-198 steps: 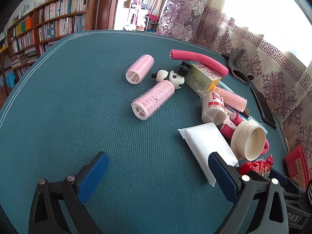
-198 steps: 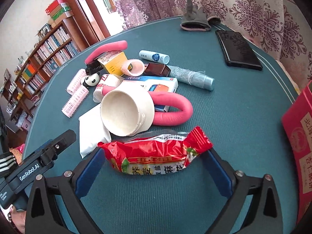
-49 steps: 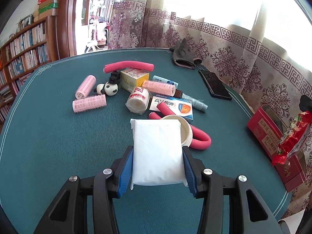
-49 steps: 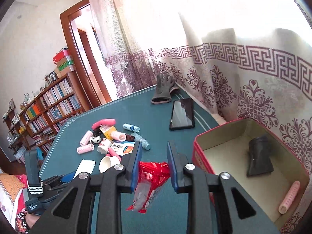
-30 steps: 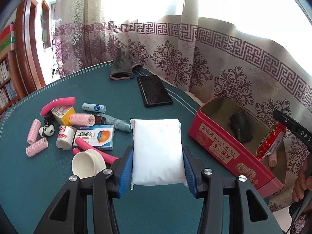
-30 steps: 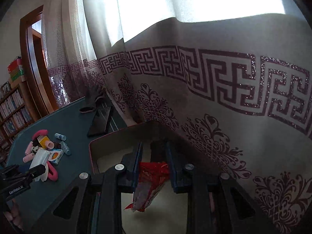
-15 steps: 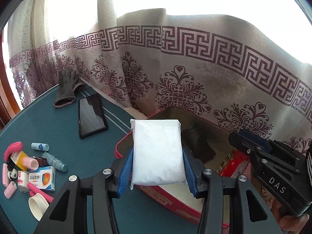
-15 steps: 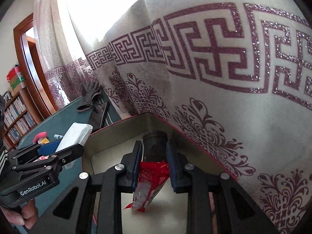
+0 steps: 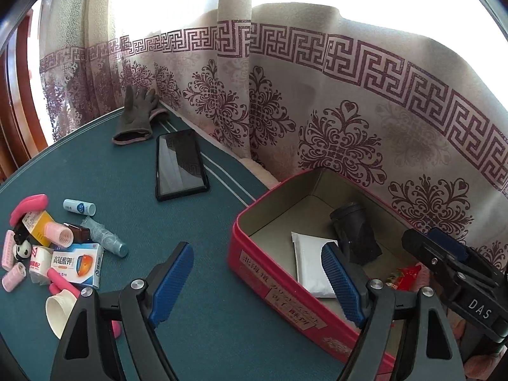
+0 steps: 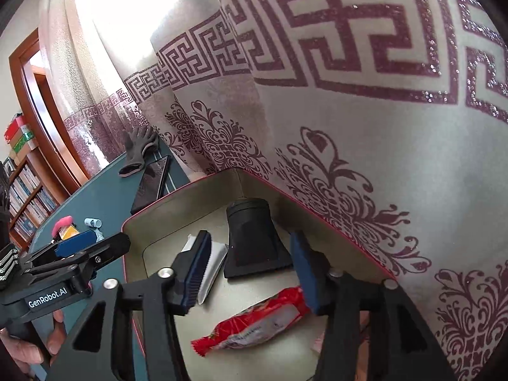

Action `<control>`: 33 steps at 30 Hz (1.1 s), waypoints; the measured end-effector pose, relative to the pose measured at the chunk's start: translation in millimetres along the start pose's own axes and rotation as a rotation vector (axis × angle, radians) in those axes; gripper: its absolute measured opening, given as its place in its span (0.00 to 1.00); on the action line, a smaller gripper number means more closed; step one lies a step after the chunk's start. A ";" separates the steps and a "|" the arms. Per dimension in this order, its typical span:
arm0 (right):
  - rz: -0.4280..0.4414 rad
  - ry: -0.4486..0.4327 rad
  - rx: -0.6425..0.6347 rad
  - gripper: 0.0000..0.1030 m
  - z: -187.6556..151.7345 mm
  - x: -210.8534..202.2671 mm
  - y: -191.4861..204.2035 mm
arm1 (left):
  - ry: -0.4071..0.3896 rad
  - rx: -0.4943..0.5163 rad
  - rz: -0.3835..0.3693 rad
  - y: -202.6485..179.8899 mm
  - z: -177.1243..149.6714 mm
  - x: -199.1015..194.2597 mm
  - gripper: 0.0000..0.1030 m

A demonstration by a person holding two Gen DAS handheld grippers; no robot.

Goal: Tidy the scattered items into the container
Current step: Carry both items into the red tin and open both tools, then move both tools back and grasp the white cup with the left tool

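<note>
The red tin box stands at the table's edge by the curtain. My left gripper hangs over its near wall; its jaws are opening with nothing between them. The white packet lies flat inside the box. My right gripper is above the box floor, its jaws also opening and holding nothing. Under it, loose on the floor, lies the red snack packet, next to a black holder and the white packet. Scattered items remain at the left: pink curlers, a blue-and-white carton, a white cup.
A black phone and a grey glove lie on the teal table beyond the box. A patterned curtain hangs right behind the box. A bookcase stands far left.
Both grippers have opened. The white packet left the left jaws and lies in the box; the red snack packet dropped from the right jaws onto the box floor.
</note>
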State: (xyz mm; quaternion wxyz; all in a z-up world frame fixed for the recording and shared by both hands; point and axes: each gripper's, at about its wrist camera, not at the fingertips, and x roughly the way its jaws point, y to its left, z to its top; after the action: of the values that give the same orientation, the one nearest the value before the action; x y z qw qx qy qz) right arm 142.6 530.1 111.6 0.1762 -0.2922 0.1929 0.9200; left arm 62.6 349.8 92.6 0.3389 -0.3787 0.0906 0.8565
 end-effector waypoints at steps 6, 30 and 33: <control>-0.034 -0.029 -0.080 0.83 -2.0 -3.8 19.5 | 0.013 -0.032 0.045 21.8 -12.9 -0.1 0.82; -0.068 -0.024 -0.161 0.83 -14.6 -1.4 63.1 | 0.051 -0.135 0.157 94.7 -62.1 -15.5 0.82; -0.054 -0.038 -0.174 0.83 -16.6 -4.8 72.7 | 0.054 -0.180 0.186 116.6 -71.2 -20.5 0.82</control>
State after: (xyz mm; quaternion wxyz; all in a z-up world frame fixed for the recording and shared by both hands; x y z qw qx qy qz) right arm 122.3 458.6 120.2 0.1784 -0.2940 0.1009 0.9336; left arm 38.7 222.1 45.7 0.2200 -0.4203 0.0573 0.8784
